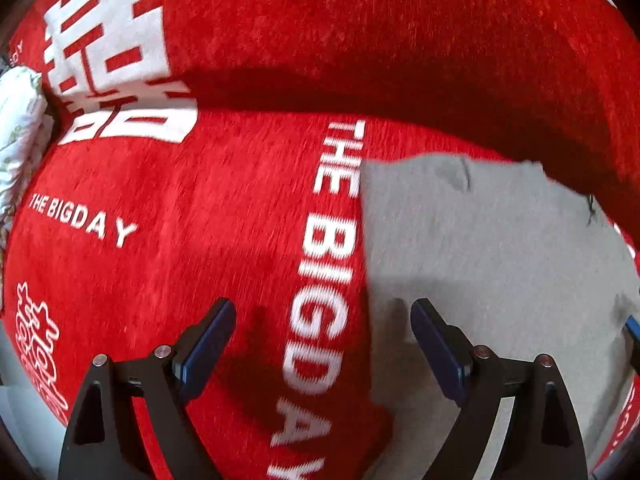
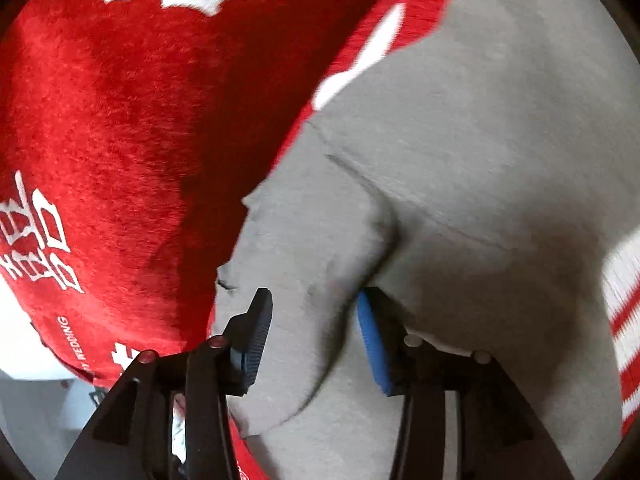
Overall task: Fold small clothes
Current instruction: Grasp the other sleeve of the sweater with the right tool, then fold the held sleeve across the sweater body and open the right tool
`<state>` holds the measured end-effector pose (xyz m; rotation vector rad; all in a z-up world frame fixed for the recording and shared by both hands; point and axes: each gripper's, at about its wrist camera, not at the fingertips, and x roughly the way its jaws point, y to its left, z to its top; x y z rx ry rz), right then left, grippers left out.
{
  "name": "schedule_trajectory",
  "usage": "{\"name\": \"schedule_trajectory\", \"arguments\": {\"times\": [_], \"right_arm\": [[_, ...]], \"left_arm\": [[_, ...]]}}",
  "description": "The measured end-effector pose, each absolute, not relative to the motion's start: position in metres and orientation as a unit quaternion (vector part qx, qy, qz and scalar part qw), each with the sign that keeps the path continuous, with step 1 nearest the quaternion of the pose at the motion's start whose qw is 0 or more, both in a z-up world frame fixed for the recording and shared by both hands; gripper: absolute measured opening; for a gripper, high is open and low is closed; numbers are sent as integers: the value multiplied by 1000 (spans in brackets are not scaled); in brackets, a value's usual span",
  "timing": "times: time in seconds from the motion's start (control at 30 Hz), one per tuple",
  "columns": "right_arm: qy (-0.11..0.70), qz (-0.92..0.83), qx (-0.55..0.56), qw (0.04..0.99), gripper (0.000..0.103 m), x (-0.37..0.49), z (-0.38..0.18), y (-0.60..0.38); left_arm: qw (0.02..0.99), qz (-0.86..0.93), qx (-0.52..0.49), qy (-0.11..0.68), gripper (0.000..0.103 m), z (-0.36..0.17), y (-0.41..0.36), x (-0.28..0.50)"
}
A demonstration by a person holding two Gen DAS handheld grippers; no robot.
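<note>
Red blanket [image 2: 120,120], grey garment [image 2: 480,160] between right gripper [image 2: 316,320]

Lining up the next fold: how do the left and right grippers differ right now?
The left gripper straddles the grey garment's edge, half over red cover; the right gripper sits fully over the garment. The left has flat cloth between its jaws; the right has a raised fold. Both are open.

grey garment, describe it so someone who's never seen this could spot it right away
A red plush cover with white lettering fills the scene. On it lies the grey garment, beside a white THE BIGDAY stripe. It is the only plain, unprinted grey cloth there.
</note>
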<state>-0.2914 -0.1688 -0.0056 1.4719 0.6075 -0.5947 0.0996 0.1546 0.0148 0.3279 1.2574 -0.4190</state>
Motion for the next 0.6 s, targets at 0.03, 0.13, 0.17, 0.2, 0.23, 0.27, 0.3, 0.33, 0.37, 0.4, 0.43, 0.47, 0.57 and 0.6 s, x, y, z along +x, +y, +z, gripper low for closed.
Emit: {"name": "schedule_trajectory", "arguments": {"times": [0.03, 0.13, 0.17, 0.2, 0.23, 0.27, 0.3, 0.33, 0.37, 0.4, 0.43, 0.47, 0.57, 0.6], "right_arm": [[277, -265, 649, 658, 48, -282, -3, -174], [316, -281, 623, 658, 8, -276, 7, -174], [326, -289, 612, 659, 8, -275, 8, -173], [347, -306, 593, 659, 8, -278, 9, -171], [368, -320, 576, 656, 8, -282, 8, -169], [379, -325, 567, 655, 8, -285, 6, -168], [378, -325, 565, 658, 8, -292, 6, -166], [378, -331, 562, 657, 14, -297, 10, -164], [381, -339, 557, 655, 15, -304, 14, -161], [379, -337, 560, 656, 23, -306, 18, -158], [366, -306, 578, 663, 32, -305, 21, -149], [358, -275, 592, 667, 35, -298, 18, -142], [364, -167, 619, 675, 38, -257, 14, -95], [368, -126, 632, 670, 38, -235, 8, -73]], "left_arm": [[774, -193, 152, 583, 90, 14, 151, 102], [774, -195, 170, 578, 90, 11, 144, 102], [773, -194, 180, 577, 90, 8, 143, 100], [771, -193, 185, 578, 90, 6, 144, 99], [768, -192, 190, 581, 90, 2, 146, 97], [765, -191, 190, 584, 90, 0, 148, 97], [762, -190, 185, 591, 90, -1, 153, 98], [761, -191, 178, 594, 90, 0, 157, 100], [761, -192, 171, 595, 90, 2, 161, 103], [761, -194, 168, 596, 90, 3, 162, 105], [760, -201, 160, 596, 90, 5, 165, 111], [759, -207, 155, 598, 90, 6, 165, 115], [753, -221, 145, 603, 90, 8, 160, 128], [748, -226, 141, 608, 90, 7, 156, 132]]}}
